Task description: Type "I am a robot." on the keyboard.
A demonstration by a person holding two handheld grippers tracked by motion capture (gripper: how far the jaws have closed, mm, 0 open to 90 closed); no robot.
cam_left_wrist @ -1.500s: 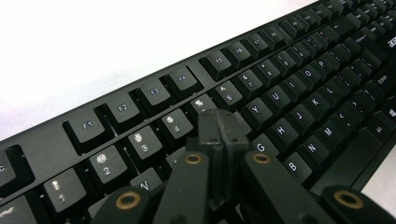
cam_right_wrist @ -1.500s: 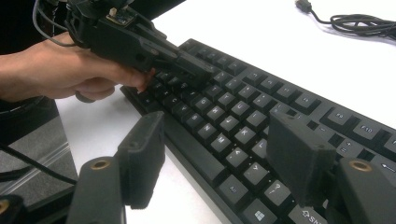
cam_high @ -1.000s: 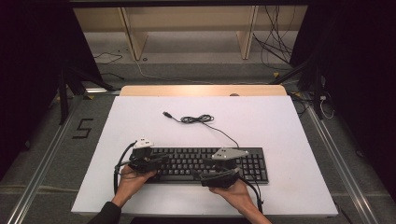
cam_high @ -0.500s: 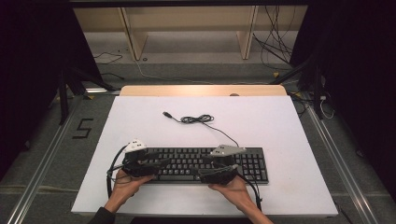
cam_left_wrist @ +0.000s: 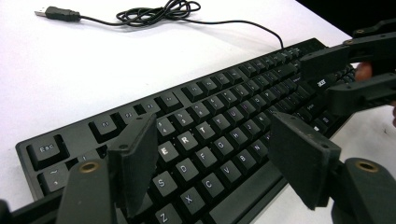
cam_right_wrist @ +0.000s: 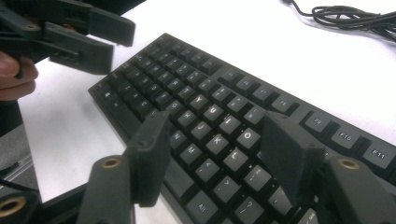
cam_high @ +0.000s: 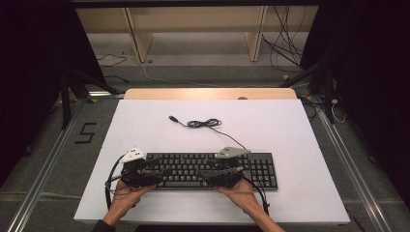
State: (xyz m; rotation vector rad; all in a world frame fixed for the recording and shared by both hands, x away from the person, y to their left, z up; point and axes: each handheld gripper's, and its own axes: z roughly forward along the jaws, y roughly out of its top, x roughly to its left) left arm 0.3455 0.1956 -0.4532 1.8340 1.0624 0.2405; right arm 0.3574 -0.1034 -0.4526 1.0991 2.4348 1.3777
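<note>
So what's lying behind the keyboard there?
Behind the keyboard its own cable lies in a loose coil on the white table, ending in a USB plug. Where the cable joins the keyboard is hidden by the right gripper.

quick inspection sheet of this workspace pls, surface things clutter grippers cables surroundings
surface: white table, bare apart from the items below
job's things: black keyboard lying flat near the front edge
clutter: nothing seen
grippers: left gripper jaws have just been opening, now wide over the letter keys, nothing pressed between them; right gripper jaws have just been closing a little, open above the keys
cables: keyboard cable coiled behind the keyboard, USB plug loose on the table
surroundings: wooden shelf legs, floor wires, a 5 mark on the floor
</note>
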